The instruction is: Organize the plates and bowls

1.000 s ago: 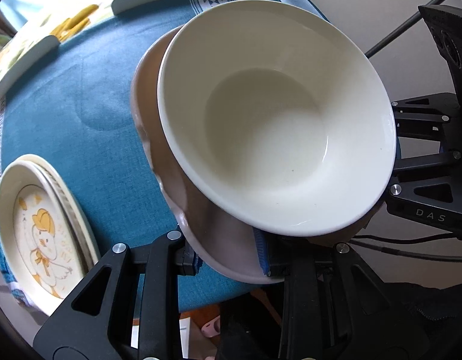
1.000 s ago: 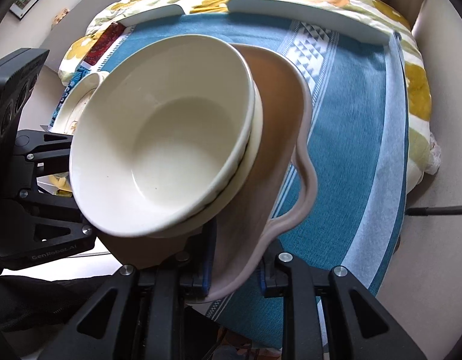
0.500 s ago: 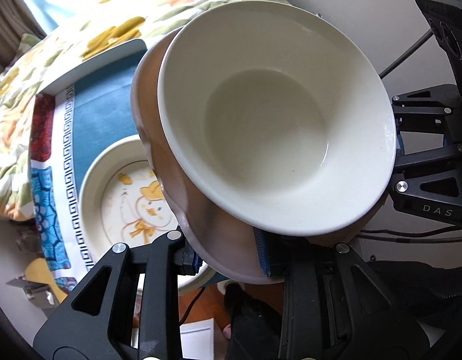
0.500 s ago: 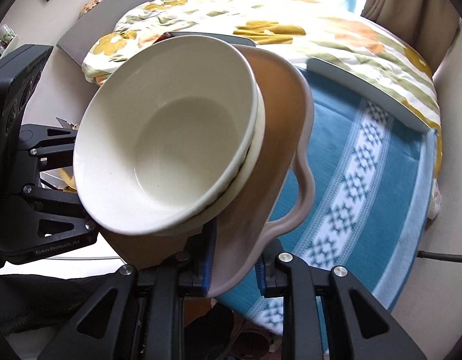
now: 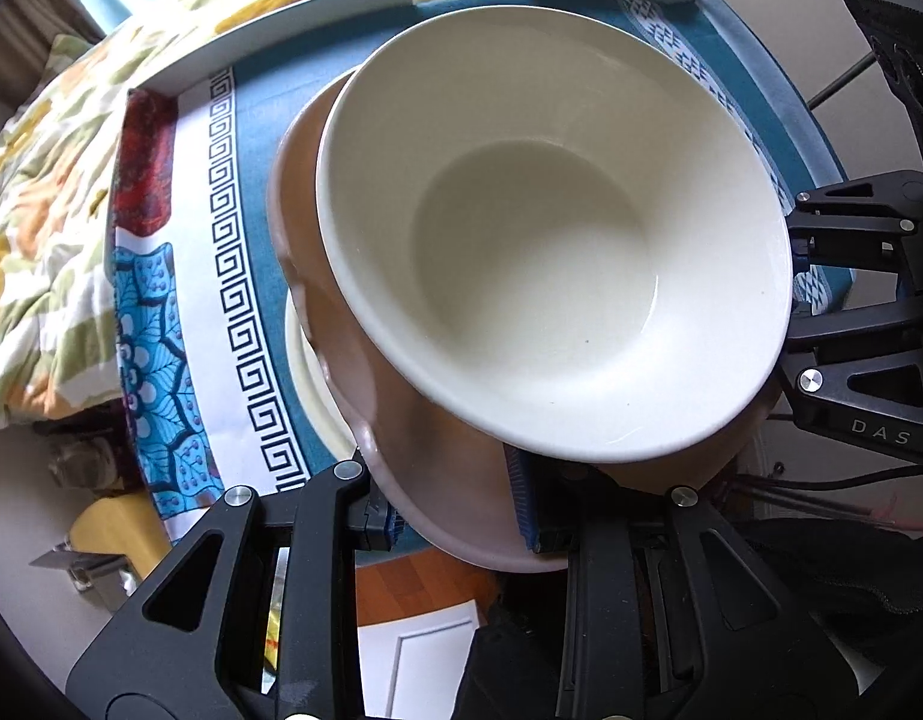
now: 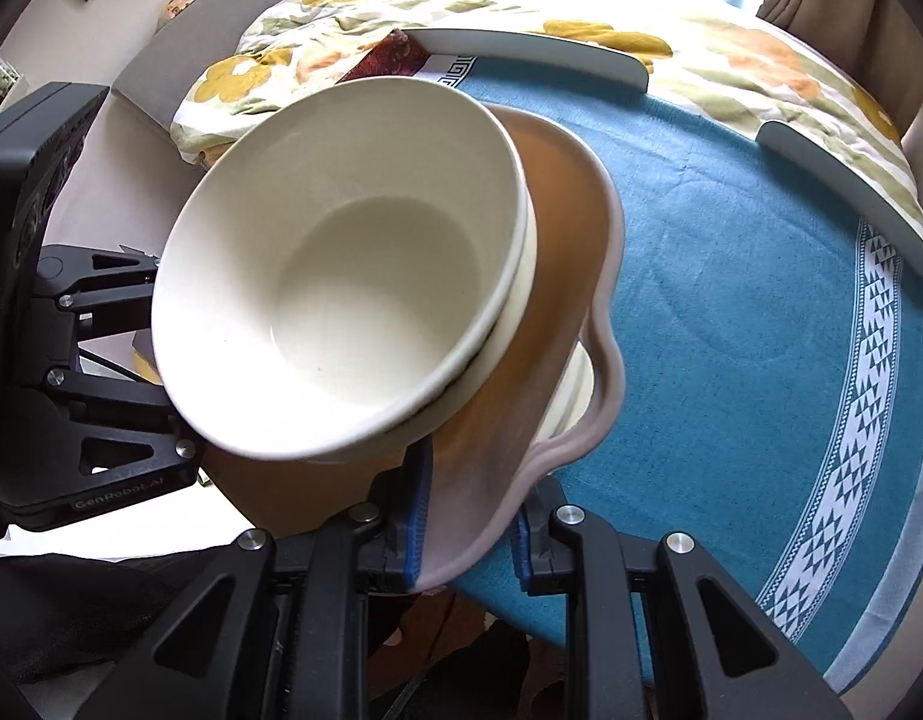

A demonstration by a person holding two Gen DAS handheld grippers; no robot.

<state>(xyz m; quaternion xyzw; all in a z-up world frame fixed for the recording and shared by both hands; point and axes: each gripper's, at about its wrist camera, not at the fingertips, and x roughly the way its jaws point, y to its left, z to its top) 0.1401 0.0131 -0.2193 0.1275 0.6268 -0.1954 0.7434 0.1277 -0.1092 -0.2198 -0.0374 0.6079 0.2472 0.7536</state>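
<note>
A pinkish-tan plate (image 5: 401,450) with a wavy rim is held in the air by both grippers. Two cream-white bowls are nested on it; the top bowl (image 5: 539,264) is empty and tilted. My left gripper (image 5: 455,510) is shut on the plate's near edge. In the right wrist view the same plate (image 6: 557,240) carries the bowls (image 6: 353,276), and my right gripper (image 6: 470,531) is shut on its wavy edge. Under the plate, the cream rim of another plate (image 5: 299,372) on the table peeks out; the rest of it is hidden.
A round table under a blue patterned cloth (image 6: 761,300) lies below, with white raised rails (image 6: 533,48) at its far edge. A bed with a floral quilt (image 5: 41,180) stands beyond it. The table's near edge drops to the floor (image 5: 413,588).
Both grippers carried the plate and bowls sideways across the table. The cartoon-printed plate, earlier in plain sight at the left, now sits almost wholly hidden under the carried plate. Both grips are unchanged.
</note>
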